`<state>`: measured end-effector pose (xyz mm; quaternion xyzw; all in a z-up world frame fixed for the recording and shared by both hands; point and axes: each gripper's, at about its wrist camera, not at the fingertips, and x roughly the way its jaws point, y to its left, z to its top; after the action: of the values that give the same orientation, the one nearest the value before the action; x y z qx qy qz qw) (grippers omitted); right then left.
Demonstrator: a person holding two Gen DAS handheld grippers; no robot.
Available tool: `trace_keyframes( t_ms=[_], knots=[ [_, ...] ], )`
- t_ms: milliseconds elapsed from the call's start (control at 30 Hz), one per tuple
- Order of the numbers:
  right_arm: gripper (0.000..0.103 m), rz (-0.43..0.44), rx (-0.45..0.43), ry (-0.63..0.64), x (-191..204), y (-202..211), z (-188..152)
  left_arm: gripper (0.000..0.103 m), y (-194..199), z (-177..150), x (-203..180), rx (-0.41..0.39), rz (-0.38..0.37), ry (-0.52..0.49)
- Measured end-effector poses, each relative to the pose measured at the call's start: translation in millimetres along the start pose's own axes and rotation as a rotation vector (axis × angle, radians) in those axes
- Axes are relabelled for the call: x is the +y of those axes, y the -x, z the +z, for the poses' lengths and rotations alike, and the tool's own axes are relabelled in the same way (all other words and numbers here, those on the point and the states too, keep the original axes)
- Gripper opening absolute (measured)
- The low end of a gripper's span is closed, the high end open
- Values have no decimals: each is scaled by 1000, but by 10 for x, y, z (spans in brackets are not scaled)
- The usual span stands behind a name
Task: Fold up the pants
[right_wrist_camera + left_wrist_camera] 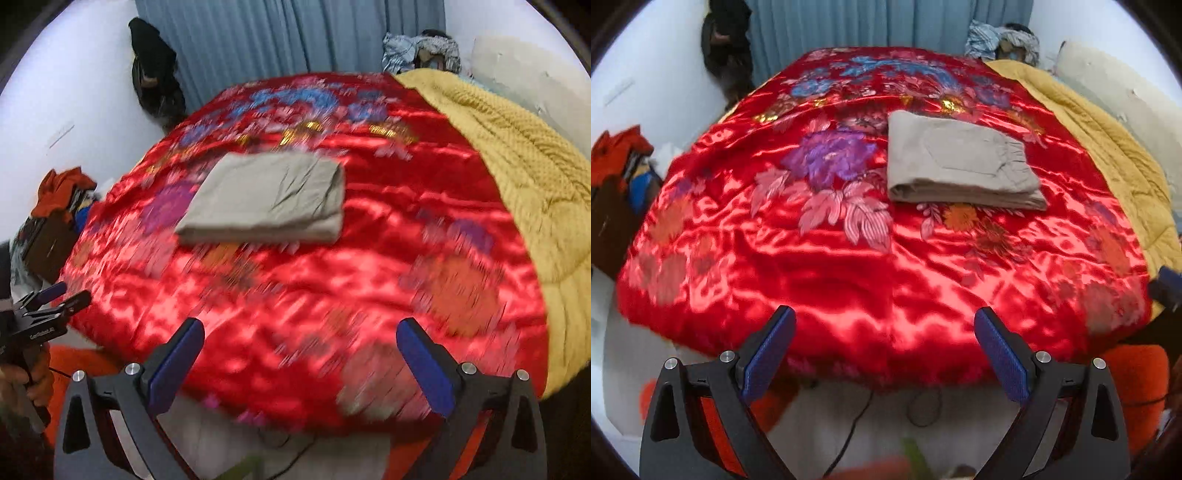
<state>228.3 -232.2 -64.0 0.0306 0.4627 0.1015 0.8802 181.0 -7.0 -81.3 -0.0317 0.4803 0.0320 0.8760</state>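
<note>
Both grippers, the left gripper (884,349) and the right gripper (300,352), hang spread wide and empty over the near edge of the red satin quilt (849,280), well apart from the pants (956,162). Those lie mid-bed as a compact grey stack, apparently already folded, though the right view is smeared, which would explain the pulled-back claws.

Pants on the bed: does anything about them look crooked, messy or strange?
Nothing stands out. The pants lie folded in a flat, neat stack on the red cover, and both grippers, left and right, are open and away from them.
</note>
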Motion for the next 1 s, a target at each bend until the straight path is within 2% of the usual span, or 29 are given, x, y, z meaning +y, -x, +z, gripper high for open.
trace_keyframes(
  t_ms=[67, 200, 400, 533, 633, 767, 1000],
  knots=[
    [103, 0, -8, 12, 149, 111, -168, 102, 141, -57, -39, -28, 17, -13],
    [103, -35, -21, 67, 368, 254, -276, 102, 344, -57, -72, -55, 46, -20],
    [103, -108, -89, 129, 547, 492, -172, 103, 546, -11, -93, -108, 85, -3],
    [103, -117, -83, 120, 597, 542, -91, 102, 630, 2, -143, -132, 100, -30],
    [103, -127, -65, 118, 626, 549, -76, 102, 678, 22, -155, -131, 84, -30],
    [103, -129, -43, 110, 625, 547, -82, 102, 707, 40, -203, -136, 114, -48],
    [103, -158, -48, 122, 636, 613, -106, 102, 681, 37, -248, -122, 111, -60]
  ],
)
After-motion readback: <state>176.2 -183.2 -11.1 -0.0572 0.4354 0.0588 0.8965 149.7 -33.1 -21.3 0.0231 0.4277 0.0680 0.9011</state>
